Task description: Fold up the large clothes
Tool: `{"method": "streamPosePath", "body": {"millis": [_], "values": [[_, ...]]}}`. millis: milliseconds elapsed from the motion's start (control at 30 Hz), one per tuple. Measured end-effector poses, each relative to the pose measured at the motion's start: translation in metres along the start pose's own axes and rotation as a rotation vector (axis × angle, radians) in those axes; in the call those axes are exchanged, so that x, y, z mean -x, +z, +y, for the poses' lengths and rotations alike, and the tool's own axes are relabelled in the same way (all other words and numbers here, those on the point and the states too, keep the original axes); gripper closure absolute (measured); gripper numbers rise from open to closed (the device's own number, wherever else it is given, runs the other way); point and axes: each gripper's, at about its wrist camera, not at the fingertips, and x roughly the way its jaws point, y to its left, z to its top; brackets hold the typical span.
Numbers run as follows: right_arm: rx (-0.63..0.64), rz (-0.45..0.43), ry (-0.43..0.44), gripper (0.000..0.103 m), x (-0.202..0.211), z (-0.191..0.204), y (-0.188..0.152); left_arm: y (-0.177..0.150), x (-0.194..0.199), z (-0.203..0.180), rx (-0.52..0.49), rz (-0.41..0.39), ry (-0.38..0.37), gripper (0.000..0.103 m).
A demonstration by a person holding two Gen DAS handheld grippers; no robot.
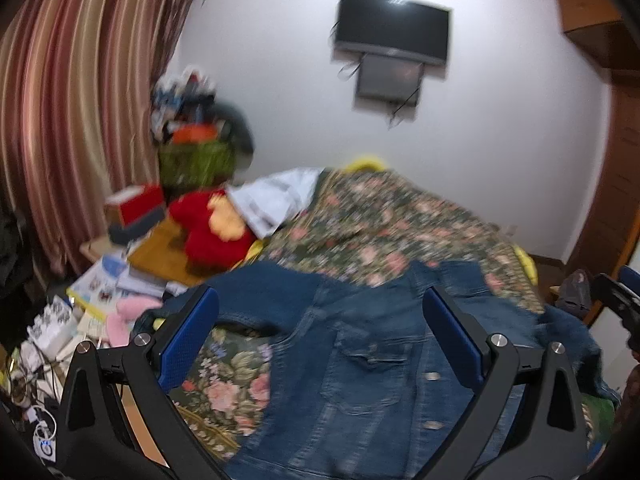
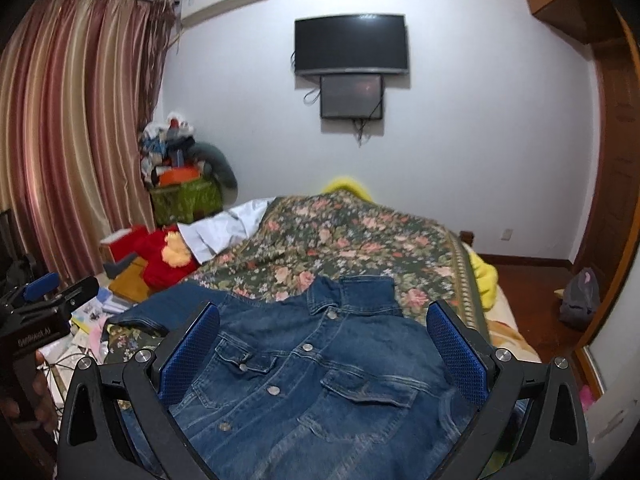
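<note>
Your right gripper (image 2: 323,312) and left gripper (image 1: 320,294) both hang wide open over the denim jacket (image 2: 312,380), holding nothing. Grab just 1 layer and that left sleeve (image 1: 256,300) probably drags off the floral bedspread (image 2: 340,232).

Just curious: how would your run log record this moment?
left gripper: open | right gripper: open | denim jacket: flat, front up, unfolded

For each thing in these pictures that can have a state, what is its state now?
Denim jacket: spread flat on the bed, front up, buttoned, not yet folded.
Left claw: open, holds nothing.
Right claw: open, holds nothing.
Wall television: screen dark.
Curtain: drawn shut.
</note>
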Motion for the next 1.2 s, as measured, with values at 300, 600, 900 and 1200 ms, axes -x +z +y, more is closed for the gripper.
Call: {"method": "streamPosePath", "body": {"millis": [300, 600, 900, 1200], "values": [[0.164, 0.171, 0.021, 0.0, -0.122, 0.048, 0.007, -0.01, -0.118, 0.096, 0.198, 0.283, 0.065, 0.001], [0.156, 0.46, 0.18, 0.0, -0.241, 0.086, -0.02, -0.041, -0.197, 0.15, 0.392, 0.489, 0.015, 0.011], [0.153, 0.635, 0.217, 0.0, -0.328, 0.109, -0.055, -0.052, -0.252, 0.18, 0.606, 0.55, -0.051, 0.018], [0.2, 0.695, 0.236, 0.0, -0.369, 0.125, -0.083, -0.044, -0.292, 0.199, 0.565, 0.517, 0.064, 0.055]]}}
